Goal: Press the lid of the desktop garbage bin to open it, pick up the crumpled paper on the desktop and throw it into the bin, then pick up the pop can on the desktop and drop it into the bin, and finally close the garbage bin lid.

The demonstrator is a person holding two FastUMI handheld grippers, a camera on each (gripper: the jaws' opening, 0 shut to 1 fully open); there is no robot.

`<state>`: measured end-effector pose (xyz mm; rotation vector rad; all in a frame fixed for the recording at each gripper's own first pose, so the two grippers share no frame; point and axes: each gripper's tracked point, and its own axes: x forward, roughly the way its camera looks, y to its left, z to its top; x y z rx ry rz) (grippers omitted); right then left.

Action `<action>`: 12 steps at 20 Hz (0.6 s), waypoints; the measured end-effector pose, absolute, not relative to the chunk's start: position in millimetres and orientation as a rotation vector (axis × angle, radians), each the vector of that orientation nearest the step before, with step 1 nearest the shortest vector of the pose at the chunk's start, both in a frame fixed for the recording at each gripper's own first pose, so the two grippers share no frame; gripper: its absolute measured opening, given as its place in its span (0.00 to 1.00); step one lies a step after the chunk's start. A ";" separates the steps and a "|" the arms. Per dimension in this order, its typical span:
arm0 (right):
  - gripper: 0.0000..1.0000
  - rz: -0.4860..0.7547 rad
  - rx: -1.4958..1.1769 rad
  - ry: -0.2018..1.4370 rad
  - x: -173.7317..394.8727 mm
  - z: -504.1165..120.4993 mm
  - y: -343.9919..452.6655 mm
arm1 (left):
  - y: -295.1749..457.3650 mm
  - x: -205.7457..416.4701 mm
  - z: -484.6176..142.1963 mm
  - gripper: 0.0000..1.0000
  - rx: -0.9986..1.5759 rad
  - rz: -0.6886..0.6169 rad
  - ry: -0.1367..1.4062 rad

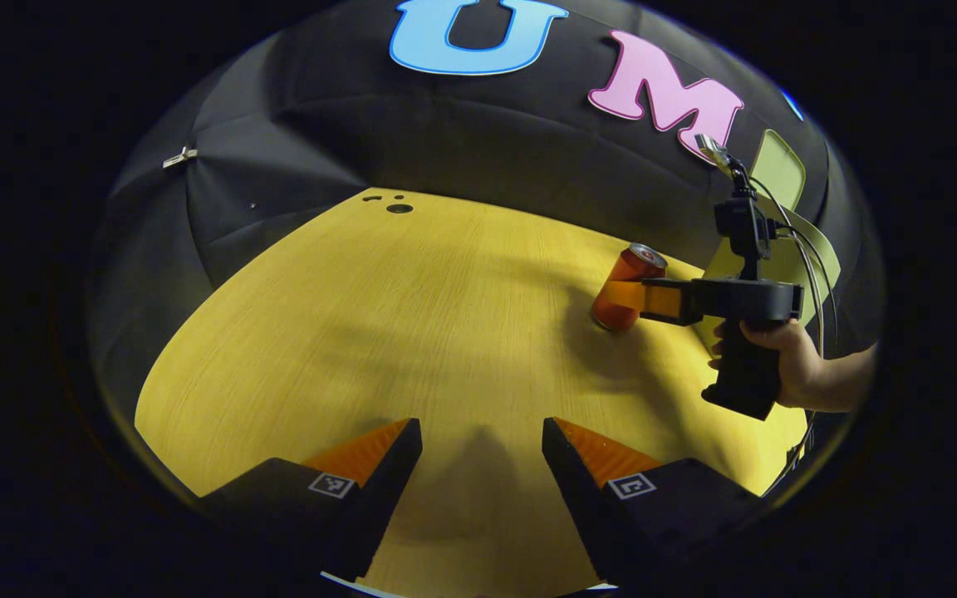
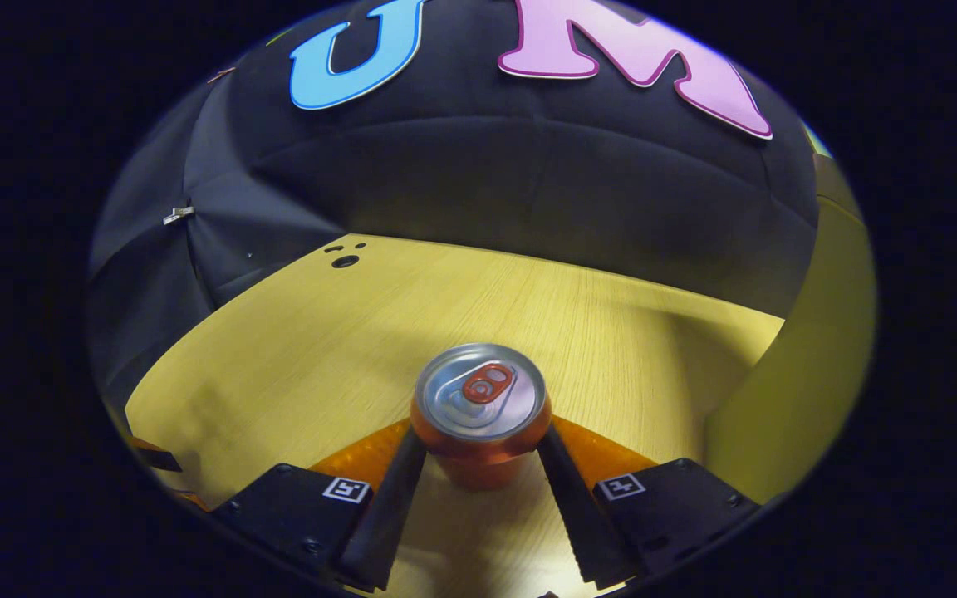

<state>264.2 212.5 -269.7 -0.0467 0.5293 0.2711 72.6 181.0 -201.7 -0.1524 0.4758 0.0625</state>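
Observation:
An orange pop can [image 2: 480, 399] with a silver top stands upright on the wooden desktop [image 2: 296, 349]. My right gripper [image 2: 481, 444] is closed around it, and both fingers touch the can's sides. In the left gripper view the same pop can [image 1: 624, 282] stands at the right of the table, with the right gripper [image 1: 624, 296] on it, held by a hand [image 1: 786, 357]. Behind that hand stands the yellow-green garbage bin [image 1: 723, 266] with its lid [image 1: 777, 166] raised. My left gripper [image 1: 483, 432] hangs open low over the near table, with nothing between its fingers.
The bin's wall [image 2: 811, 349] rises close on the right in the right gripper view. A round hole [image 1: 399, 208] sits at the table's far edge. Black cloth walls close the back and left. Bare wood stretches across the table's middle and left [image 1: 345, 316].

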 end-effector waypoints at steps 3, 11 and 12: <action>0.83 0.284 -0.064 0.506 260.2 -255.3 213.5 | 178.0 70.6 -197.9 0.94 -0.144 0.056 0.469; 0.83 0.322 -0.099 0.423 235.7 -185.7 207.1 | 153.7 64.7 -178.0 0.94 -0.072 0.000 0.428; 0.83 0.329 -0.107 0.409 231.9 -175.0 205.9 | 150.4 63.4 -176.7 0.94 -0.068 -0.007 0.426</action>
